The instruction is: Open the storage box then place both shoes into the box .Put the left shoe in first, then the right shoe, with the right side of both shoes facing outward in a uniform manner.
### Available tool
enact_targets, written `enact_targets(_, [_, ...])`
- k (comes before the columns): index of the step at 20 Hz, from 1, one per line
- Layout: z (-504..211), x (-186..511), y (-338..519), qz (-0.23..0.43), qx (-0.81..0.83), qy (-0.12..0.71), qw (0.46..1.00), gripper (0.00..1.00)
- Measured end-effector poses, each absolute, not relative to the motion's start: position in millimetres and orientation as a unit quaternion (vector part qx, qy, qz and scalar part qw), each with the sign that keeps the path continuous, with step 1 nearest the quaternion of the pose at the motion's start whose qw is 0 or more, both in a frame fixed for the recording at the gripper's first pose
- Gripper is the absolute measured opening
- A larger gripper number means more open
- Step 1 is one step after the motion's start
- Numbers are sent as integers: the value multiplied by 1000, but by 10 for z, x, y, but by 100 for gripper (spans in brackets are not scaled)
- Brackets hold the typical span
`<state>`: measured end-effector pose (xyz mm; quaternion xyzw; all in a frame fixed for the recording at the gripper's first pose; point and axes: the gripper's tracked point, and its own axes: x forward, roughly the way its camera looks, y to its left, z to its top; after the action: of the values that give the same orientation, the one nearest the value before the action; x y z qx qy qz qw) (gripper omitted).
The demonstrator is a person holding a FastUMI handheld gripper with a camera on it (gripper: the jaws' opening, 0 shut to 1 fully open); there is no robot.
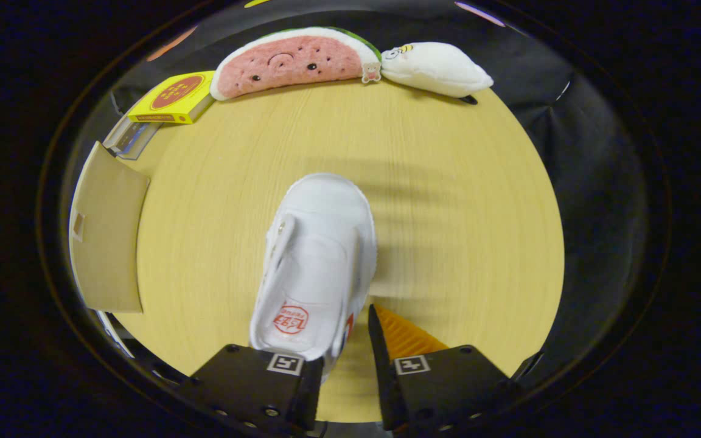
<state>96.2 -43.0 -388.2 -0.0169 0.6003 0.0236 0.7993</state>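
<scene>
Gripper view: hand-held gripper [344, 347] fingers apart, white shoe [317, 261] heel between them.

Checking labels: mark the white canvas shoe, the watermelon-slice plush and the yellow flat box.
white canvas shoe [320, 243]: gripper view, on its upper.
watermelon-slice plush [292, 64]: gripper view, on its pink face.
yellow flat box [174, 96]: gripper view, on its top.

The hand-held gripper [344, 359] is showing two blocky finger mounts with flat, angled tops. Each mount is carrying a small square marker with a white border and a blocky printed pattern. Round screw heads are sitting at the corners of the mounts and along the lower front edge of the left one. The right finger [402, 334] is showing a ridged, wedge-shaped inner pad. The two fingers are standing apart.
</scene>
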Motion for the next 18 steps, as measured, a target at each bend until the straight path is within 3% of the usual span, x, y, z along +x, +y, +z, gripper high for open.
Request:
enact_targets(1, [-3891, 999, -430, 23, -12, 592, 806, 31])
enact_targets(3, [-3870, 1016, -516, 15, -30, 589, 807, 30])
enact_targets(4, [-3913, 974, -520, 15, -18, 593, 805, 9])
enact_targets(5, [-3900, 971, -503, 18, -1, 594, 804, 5])
enact_targets(12, [-3744, 768, -470, 12, 156, 632, 759, 0])
enact_targets(18, [-3238, 712, -379, 1, 163, 611, 775, 0])
